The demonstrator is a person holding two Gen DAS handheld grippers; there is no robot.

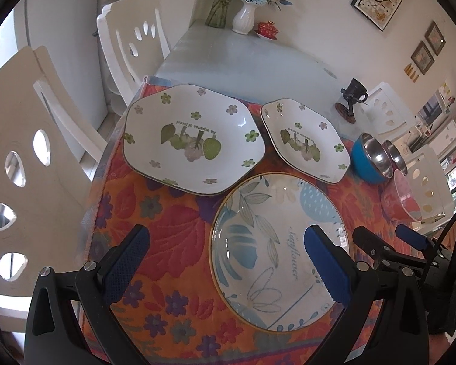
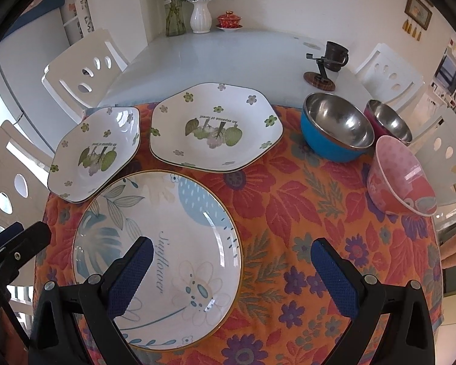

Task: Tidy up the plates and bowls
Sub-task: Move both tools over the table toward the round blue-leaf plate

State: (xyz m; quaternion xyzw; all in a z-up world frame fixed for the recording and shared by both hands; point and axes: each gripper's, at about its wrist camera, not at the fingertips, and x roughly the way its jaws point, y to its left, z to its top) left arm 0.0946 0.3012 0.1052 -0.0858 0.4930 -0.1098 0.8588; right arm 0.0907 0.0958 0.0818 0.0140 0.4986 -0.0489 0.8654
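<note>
A round blue-leaf plate (image 1: 276, 252) (image 2: 158, 258) lies nearest on the floral cloth. Behind it lie two white hexagonal flower plates: the left one (image 1: 194, 140) (image 2: 94, 155) and the right one (image 1: 305, 140) (image 2: 215, 127). To the right stand a blue steel bowl (image 1: 371, 158) (image 2: 334, 127), a magenta steel bowl (image 1: 396, 155) (image 2: 389, 120) and a pink bowl (image 1: 405, 197) (image 2: 401, 176). My left gripper (image 1: 226, 258) is open and empty above the round plate's left edge. My right gripper (image 2: 232, 264) is open and empty above that plate's right edge.
The orange floral cloth (image 2: 288, 200) covers the near end of a pale table (image 2: 228, 57). At the far end stand a white vase (image 2: 200, 15), a glass vase (image 2: 174, 9), a red lidded cup (image 2: 229, 19) and a dark mug on a stand (image 2: 334, 57). White chairs (image 1: 39, 158) surround the table.
</note>
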